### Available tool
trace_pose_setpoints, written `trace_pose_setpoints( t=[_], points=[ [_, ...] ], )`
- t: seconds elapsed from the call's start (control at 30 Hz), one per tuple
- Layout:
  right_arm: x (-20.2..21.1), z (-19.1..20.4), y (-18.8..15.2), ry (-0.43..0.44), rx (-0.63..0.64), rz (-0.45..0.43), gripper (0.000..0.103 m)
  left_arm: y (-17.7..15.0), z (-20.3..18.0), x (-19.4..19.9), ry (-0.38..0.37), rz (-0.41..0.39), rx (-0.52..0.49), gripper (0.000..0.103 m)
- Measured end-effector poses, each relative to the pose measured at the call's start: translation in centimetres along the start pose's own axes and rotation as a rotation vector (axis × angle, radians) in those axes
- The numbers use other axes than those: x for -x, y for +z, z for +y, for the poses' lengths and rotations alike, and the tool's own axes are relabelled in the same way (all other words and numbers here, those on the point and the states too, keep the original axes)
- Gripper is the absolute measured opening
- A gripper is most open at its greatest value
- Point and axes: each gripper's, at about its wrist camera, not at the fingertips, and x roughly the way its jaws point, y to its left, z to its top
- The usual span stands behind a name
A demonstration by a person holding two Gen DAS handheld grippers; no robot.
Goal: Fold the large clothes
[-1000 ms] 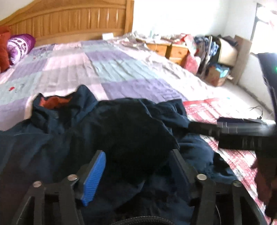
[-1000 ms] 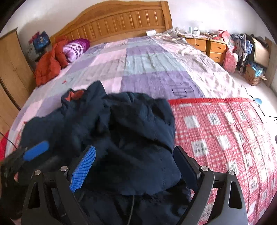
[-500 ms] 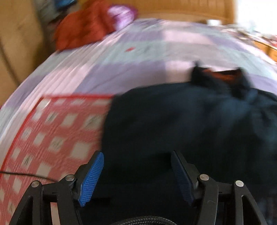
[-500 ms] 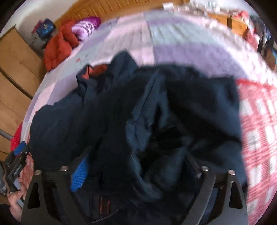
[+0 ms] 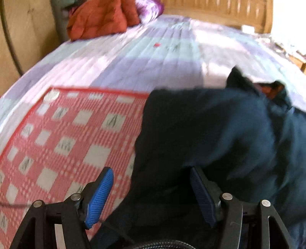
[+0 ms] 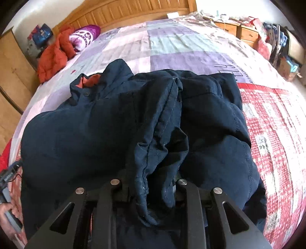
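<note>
Right wrist view | dark navy padded jacket (image 6: pixel 122 122) heaped on red checked mat (image 6: pixel 271 134) | right gripper (image 6: pixel 149 193) closing, bunched hem pinched | left gripper (image 5: pixel 151 195) half open, jacket edge between pads, ungripped | firm edge grip advised before spreading flat

I see a big bed (image 6: pixel 172 46) with purple, pink and green squares. A red checked sheet (image 5: pixel 63 138) lies on it. A wooden headboard (image 6: pixel 133 13) stands at the far end. An orange jacket (image 6: pixel 53 57) and a purple pillow (image 6: pixel 84 37) sit by it. Wooden drawers (image 6: pixel 244 33) stand beside the bed.
</note>
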Motion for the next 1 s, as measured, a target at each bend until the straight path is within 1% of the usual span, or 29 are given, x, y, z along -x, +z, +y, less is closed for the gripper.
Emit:
trace_pose_setpoints(
  t=[0.07,0.13,0.17,0.23,0.27,0.3,0.33,0.37,0.47,0.53,0.57,0.6,0.63,0.67,0.7,0.73,0.77,0.8,0.83,0.87,0.9,0.93,0.97,1.0],
  points=[
    [0.6,0.2,0.0,-0.008,-0.004,-0.013,0.026,1.6,-1.0,0.3,-0.017,-0.029,-0.039,0.07],
    [1.5,0.3,-0.3,-0.037,0.027,-0.033,0.026,2.8,-2.2,-0.6,-0.002,-0.032,-0.095,0.07],
    [1.5,0.8,-0.4,-0.065,0.061,-0.027,0.026,3.4,-3.0,-2.0,0.025,-0.007,-0.133,0.073],
    [0.7,1.2,-0.7,-0.108,0.118,-0.008,0.026,3.9,-4.0,-5.1,0.061,0.075,-0.174,0.083],
    [0.3,1.4,-0.7,-0.12,0.128,0.004,0.027,3.9,-4.3,-6.9,0.077,0.126,-0.185,0.09],
    [0.1,1.2,-0.7,-0.123,0.128,0.007,0.027,3.9,-4.3,-8.3,0.074,0.166,-0.183,0.093],
    [0.0,1.2,-0.6,-0.123,0.123,0.01,0.027,3.8,-4.2,-8.9,0.07,0.184,-0.17,0.096],
    [-0.3,1.1,-0.4,-0.124,0.11,0.019,0.027,3.8,-3.9,-9.5,0.073,0.202,-0.151,0.102],
    [-0.9,1.4,-0.4,-0.148,0.123,0.032,0.028,3.7,-3.4,-10.5,0.06,0.242,-0.138,0.103],
    [-0.9,1.5,-0.4,-0.158,0.139,0.037,0.028,3.9,-3.8,-10.3,0.074,0.241,-0.179,0.103],
    [-1.0,1.5,-0.3,-0.161,0.143,0.041,0.03,4.2,-4.1,-9.8,0.086,0.228,-0.205,0.102],
    [-0.9,1.6,-0.2,-0.166,0.146,0.046,0.03,4.5,-4.2,-9.0,0.095,0.206,-0.22,0.099],
    [-0.5,1.8,-0.1,-0.175,0.149,0.047,0.03,4.7,-4.3,-8.0,0.1,0.181,-0.224,0.098],
    [0.5,2.4,0.1,-0.209,0.164,0.017,0.031,4.9,-4.3,-6.4,0.086,0.137,-0.219,0.098],
    [1.3,3.1,0.2,-0.227,0.183,-0.014,0.032,5.1,-4.3,-4.4,0.06,0.076,-0.207,0.098],
    [2.5,4.2,0.1,-0.242,0.211,-0.065,0.035,5.2,-4.5,-3.1,0.042,0.037,-0.202,0.098],
    [3.8,5.6,0.0,-0.246,0.239,-0.126,0.04,5.2,-5.0,-1.6,0.018,-0.007,-0.2,0.098],
    [4.7,6.9,0.1,-0.233,0.259,-0.167,0.053,5.1,-5.6,-0.7,-0.01,-0.029,-0.198,0.098],
    [5.3,8.6,0.3,-0.222,0.292,-0.205,0.06,5.1,-6.4,-0.1,-0.045,-0.038,-0.196,0.098],
    [5.5,10.1,0.6,-0.226,0.314,-0.225,0.074,4.9,-7.2,-0.2,-0.079,-0.031,-0.201,0.098],
    [5.6,11.1,1.0,-0.229,0.326,-0.24,0.085,4.6,-8.3,-0.8,-0.09,-0.009,-0.218,0.098],
    [5.7,12.1,1.6,-0.251,0.331,-0.268,0.087,4.4,-9.1,-1.7,-0.078,0.014,-0.237,0.098],
    [5.6,12.6,1.9,-0.313,0.334,-0.292,0.089,3.6,-10.1,-3.6,-0.052,0.076,-0.273,0.098],
    [5.5,12.6,2.5,-0.411,0.318,-0.3,0.091,2.9,-10.4,-5.3,-0.042,0.139,-0.292,0.099]
  ],
)
